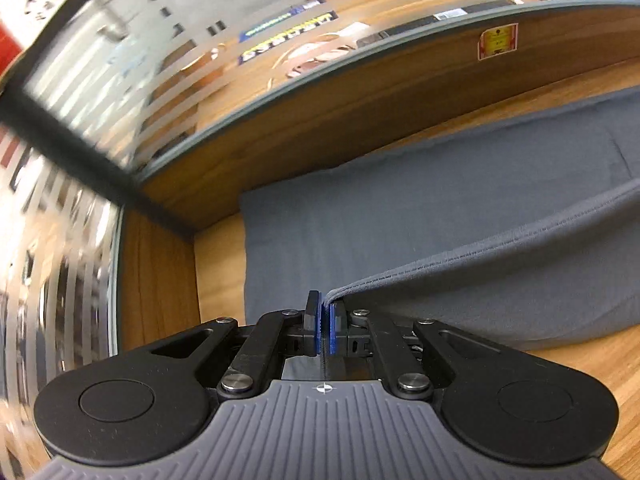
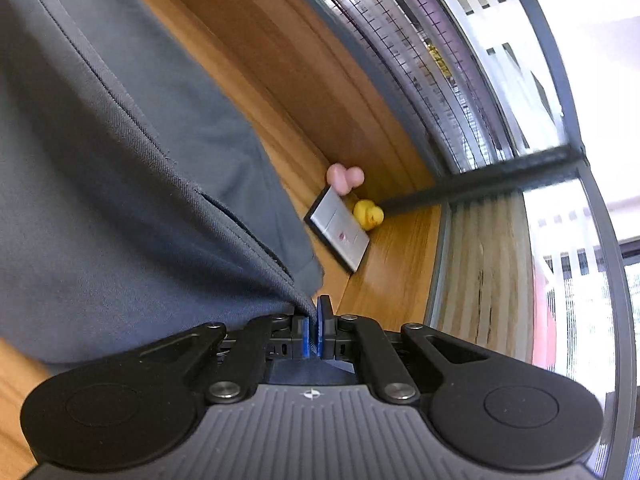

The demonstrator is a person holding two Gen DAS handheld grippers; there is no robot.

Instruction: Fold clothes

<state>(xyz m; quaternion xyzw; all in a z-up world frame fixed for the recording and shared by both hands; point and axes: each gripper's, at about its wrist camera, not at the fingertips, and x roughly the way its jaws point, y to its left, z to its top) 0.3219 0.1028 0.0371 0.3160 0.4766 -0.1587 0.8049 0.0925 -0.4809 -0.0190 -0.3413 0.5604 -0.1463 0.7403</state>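
Observation:
A grey garment (image 1: 420,216) lies spread on a wooden tabletop (image 1: 220,268). My left gripper (image 1: 325,312) is shut on a stitched hem edge of it, and the lifted cloth runs off to the right above the flat layer beneath. In the right wrist view the same grey garment (image 2: 120,184) fills the left half, with seams running diagonally. My right gripper (image 2: 313,320) is shut on another corner of the cloth, pinched between its blue pads. The lifted edge stretches between the two grippers.
A wooden back panel (image 1: 360,92) and frosted striped glass (image 1: 120,60) wall in the table's far corner. A flat silver device (image 2: 338,232), a yellow rubber duck (image 2: 368,214) and a pink toy (image 2: 344,176) lie on the table right of the garment, near a glass partition (image 2: 480,100).

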